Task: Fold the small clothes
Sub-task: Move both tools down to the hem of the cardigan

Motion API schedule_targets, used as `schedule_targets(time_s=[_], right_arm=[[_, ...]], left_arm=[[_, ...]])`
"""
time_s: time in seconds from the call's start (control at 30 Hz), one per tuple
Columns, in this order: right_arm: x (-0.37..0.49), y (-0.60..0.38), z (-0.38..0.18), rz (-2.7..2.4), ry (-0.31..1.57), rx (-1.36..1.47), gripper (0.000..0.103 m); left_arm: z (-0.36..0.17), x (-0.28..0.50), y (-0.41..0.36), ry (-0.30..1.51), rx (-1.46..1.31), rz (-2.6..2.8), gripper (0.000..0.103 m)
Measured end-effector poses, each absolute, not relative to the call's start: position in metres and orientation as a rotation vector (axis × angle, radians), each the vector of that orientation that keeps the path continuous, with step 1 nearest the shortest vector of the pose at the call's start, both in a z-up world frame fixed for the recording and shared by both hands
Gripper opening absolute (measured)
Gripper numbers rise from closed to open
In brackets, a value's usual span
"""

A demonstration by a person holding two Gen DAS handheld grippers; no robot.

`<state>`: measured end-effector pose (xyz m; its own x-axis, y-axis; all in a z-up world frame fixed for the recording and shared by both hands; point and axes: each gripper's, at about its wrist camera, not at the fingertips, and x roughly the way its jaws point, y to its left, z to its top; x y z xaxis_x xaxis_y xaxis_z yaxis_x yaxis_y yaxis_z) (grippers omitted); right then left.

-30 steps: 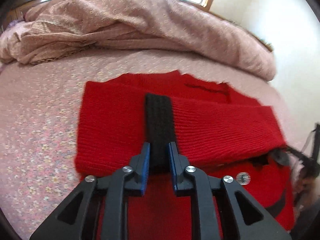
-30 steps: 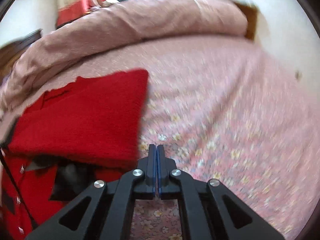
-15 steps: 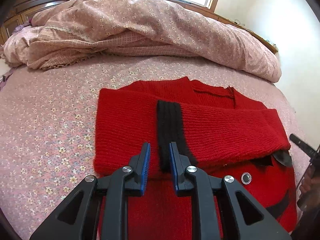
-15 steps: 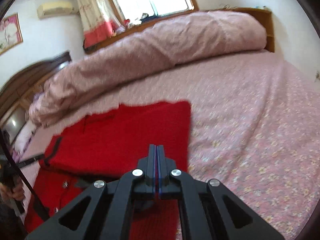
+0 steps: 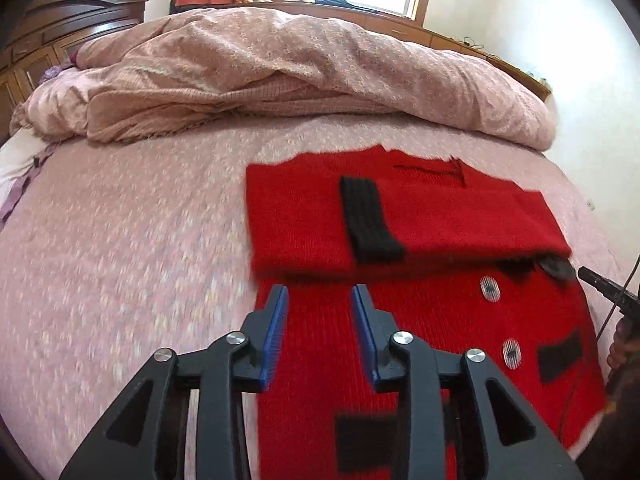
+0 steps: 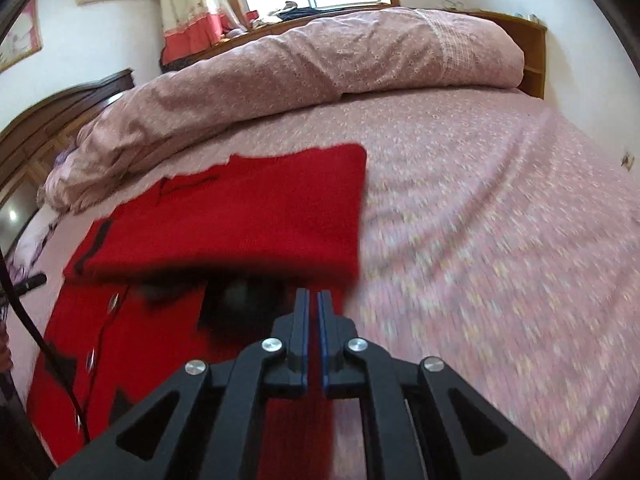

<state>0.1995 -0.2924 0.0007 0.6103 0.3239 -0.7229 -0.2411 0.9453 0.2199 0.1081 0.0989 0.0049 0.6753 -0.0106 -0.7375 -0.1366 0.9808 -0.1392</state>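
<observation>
A red knit cardigan point(image 5: 440, 328) with black patches and silver buttons lies flat on the bed. Both sleeves are folded across its upper part; the black cuff point(image 5: 370, 220) of one sleeve lies on top. My left gripper point(image 5: 320, 294) is open and empty, raised above the cardigan's left half, just short of the folded sleeve's edge. In the right wrist view the cardigan point(image 6: 240, 224) fills the left side. My right gripper point(image 6: 313, 298) hovers over the cardigan's right edge, its jaws slightly apart with nothing between them.
The pink floral bed sheet point(image 5: 120, 260) spreads left of the cardigan and right of it point(image 6: 500, 240). A rolled pink duvet point(image 5: 300, 68) lies along the far side. A dark wooden headboard point(image 5: 60, 20) stands at the left. A wall is close on the right.
My left gripper let go of the black cuff, opened wide and pulled back toward me. My right gripper rose and drew back over the cardigan's right edge, its jaws parting slightly.
</observation>
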Motion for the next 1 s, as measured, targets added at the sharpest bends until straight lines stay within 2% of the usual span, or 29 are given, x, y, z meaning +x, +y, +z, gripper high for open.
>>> schedule_targets(time_s=[0.07, 0.13, 0.2, 0.3, 0.4, 0.5, 0.6, 0.87, 1.0], right_arm=[[0.169, -0.303, 0.002, 0.330, 0.850, 0.079, 0.013], [0.146, -0.315, 0.001, 0.332, 0.856, 0.091, 0.033], [0.123, -0.329, 0.000, 0.337, 0.872, 0.143, 0.046], [0.087, -0.349, 0.000, 0.379, 0.866, 0.264, 0.059], [0.054, -0.366, -0.004, 0.425, 0.851, 0.441, 0.070], [0.042, -0.366, -0.016, 0.448, 0.895, 0.554, 0.072], [0.039, -0.357, -0.027, 0.429, 0.963, 0.539, 0.072], [0.041, -0.356, -0.034, 0.427, 0.959, 0.558, 0.073], [0.036, -0.361, -0.041, 0.505, 0.967, 0.637, 0.073]], left_arm=[[0.002, 0.084, 0.095, 0.856, -0.186, 0.069, 0.033], [-0.001, 0.058, 0.092, 0.879, -0.189, 0.052, 0.038], [-0.003, 0.039, 0.092, 0.892, -0.205, 0.051, 0.044], [-0.006, 0.011, 0.096, 0.887, -0.259, 0.048, 0.059], [-0.017, -0.012, 0.105, 0.877, -0.335, 0.039, 0.064], [-0.031, -0.019, 0.112, 0.919, -0.395, 0.053, 0.064], [-0.038, -0.018, 0.112, 0.940, -0.424, 0.038, 0.064], [-0.051, -0.014, 0.108, 0.991, -0.423, 0.033, 0.065], [-0.054, -0.025, 0.103, 0.996, -0.466, -0.050, 0.070]])
